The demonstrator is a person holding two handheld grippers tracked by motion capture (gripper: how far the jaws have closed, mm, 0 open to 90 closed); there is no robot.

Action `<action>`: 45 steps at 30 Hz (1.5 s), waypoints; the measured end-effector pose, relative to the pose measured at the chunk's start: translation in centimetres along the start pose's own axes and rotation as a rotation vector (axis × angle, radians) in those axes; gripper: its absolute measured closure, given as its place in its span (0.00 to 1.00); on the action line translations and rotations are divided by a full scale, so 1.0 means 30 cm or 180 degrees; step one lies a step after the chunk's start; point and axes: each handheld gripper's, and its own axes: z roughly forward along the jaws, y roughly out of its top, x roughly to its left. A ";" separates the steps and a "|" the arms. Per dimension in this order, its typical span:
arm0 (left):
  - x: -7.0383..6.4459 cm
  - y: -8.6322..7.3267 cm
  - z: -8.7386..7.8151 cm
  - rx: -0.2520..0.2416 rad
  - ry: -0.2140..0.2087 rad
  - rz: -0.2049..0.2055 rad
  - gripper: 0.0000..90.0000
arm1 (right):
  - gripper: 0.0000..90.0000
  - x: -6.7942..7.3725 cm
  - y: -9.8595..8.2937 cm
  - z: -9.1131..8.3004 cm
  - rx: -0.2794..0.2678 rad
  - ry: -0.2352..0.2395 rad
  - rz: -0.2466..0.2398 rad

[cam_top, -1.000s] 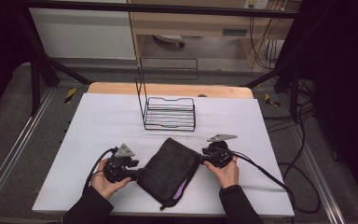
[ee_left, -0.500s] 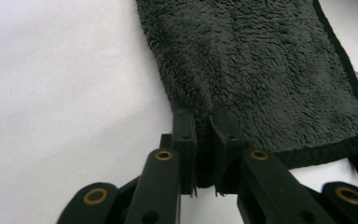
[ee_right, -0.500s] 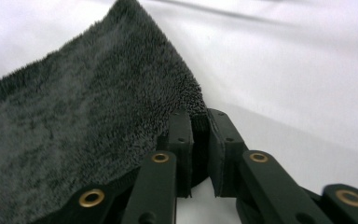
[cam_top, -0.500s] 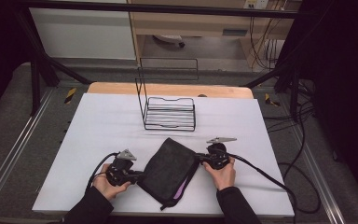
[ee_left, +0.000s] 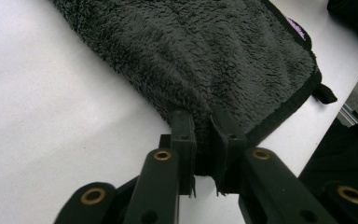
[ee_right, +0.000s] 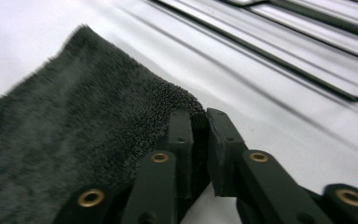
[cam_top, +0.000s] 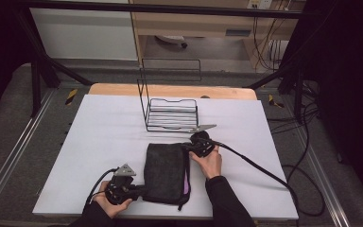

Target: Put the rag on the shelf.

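High view: ur left claw (cam_top: 139,190) pinches black towel (cam_top: 164,171) near corner, right claw (cam_top: 189,146) pinches far corner; opp. grips keep it flat on tabletop (cam_top: 99,137).

One dark folded towel (cam_top: 164,172) is seen on the white table (cam_top: 99,137). One black wire rack (cam_top: 170,112) is placed just behind the towel. Two grippers are counted: the left gripper (cam_top: 139,190) at the towel's near left corner, the right gripper (cam_top: 189,146) at its far right corner.
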 end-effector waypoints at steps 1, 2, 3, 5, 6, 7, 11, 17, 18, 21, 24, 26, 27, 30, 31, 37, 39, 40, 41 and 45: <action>0.002 0.000 -0.003 -0.0007 0.0006 0.0010 0.86 | 0.82 0.000 -0.007 -0.004 -0.0031 -0.0044 -0.0039; 0.003 0.000 -0.006 -0.0012 0.0019 0.0046 0.83 | 0.75 0.002 -0.014 -0.015 -0.0106 -0.0080 -0.0063; 0.004 0.002 -0.008 -0.0020 0.0036 0.0081 0.80 | 0.71 0.002 -0.021 -0.032 -0.0169 -0.0072 -0.0057; 0.008 0.007 -0.011 -0.0072 0.0086 0.0128 0.67 | 0.54 0.003 -0.046 -0.102 -0.0317 -0.0074 -0.0039; 0.013 0.010 -0.014 -0.0099 0.0114 0.0154 0.63 | 0.49 0.000 -0.058 -0.126 -0.0357 -0.0073 -0.0054; 0.018 0.013 -0.018 -0.0134 0.0136 0.0166 0.63 | 0.49 0.000 -0.058 -0.126 -0.0357 -0.0073 -0.0054; 0.048 0.027 -0.032 -0.0215 0.0176 0.0203 0.51 | 0.31 -0.016 -0.109 -0.205 -0.0440 -0.0079 -0.0004; 0.110 0.066 -0.044 -0.0267 0.0227 0.0200 0.31 | 0.15 -0.039 -0.183 -0.253 -0.0458 -0.0056 0.0086; 0.119 0.075 -0.046 -0.0287 0.0243 0.0172 0.29 | 0.13 -0.041 -0.192 -0.255 -0.0453 -0.0056 0.0088; 0.145 0.107 -0.046 -0.0322 0.0335 0.0163 0.21 | 0.11 -0.047 -0.213 -0.258 -0.0428 -0.0034 0.0124; 0.168 0.147 -0.038 -0.0335 0.0394 0.0164 0.15 | 0.09 -0.049 -0.220 -0.257 -0.0438 0.0006 0.0171; 0.180 0.173 -0.030 -0.0359 0.0452 0.0157 0.11 | 0.09 -0.047 -0.223 -0.258 -0.0422 0.0014 0.0161; 0.186 0.185 -0.026 -0.0372 0.0471 0.0171 0.11 | 0.09 -0.045 -0.224 -0.258 -0.0416 0.0020 0.0156; 0.201 0.220 -0.008 -0.0372 0.0469 0.0131 0.11 | 0.09 -0.039 -0.228 -0.260 -0.0421 0.0045 0.0139; 0.204 0.231 -0.002 -0.0377 0.0483 0.0120 0.11 | 0.08 -0.037 -0.229 -0.260 -0.0425 0.0047 0.0136; 0.228 0.279 0.041 -0.0459 0.0583 0.0008 0.16 | 0.08 -0.034 -0.230 -0.260 -0.0450 0.0051 0.0145; 0.238 0.294 0.058 -0.0442 0.0645 0.0007 0.17 | 0.08 -0.033 -0.231 -0.260 -0.0450 0.0050 0.0139; 0.241 0.299 0.067 -0.0438 0.0690 0.0017 0.17 | 0.07 -0.033 -0.231 -0.260 -0.0449 0.0047 0.0139; 0.244 0.304 0.075 -0.0432 0.0726 0.0027 0.17 | 0.07 -0.034 -0.231 -0.260 -0.0446 0.0040 0.0137; 0.255 0.306 0.105 -0.0397 0.0732 -0.0013 0.21 | 0.07 -0.033 -0.233 -0.258 -0.0447 0.0015 0.0120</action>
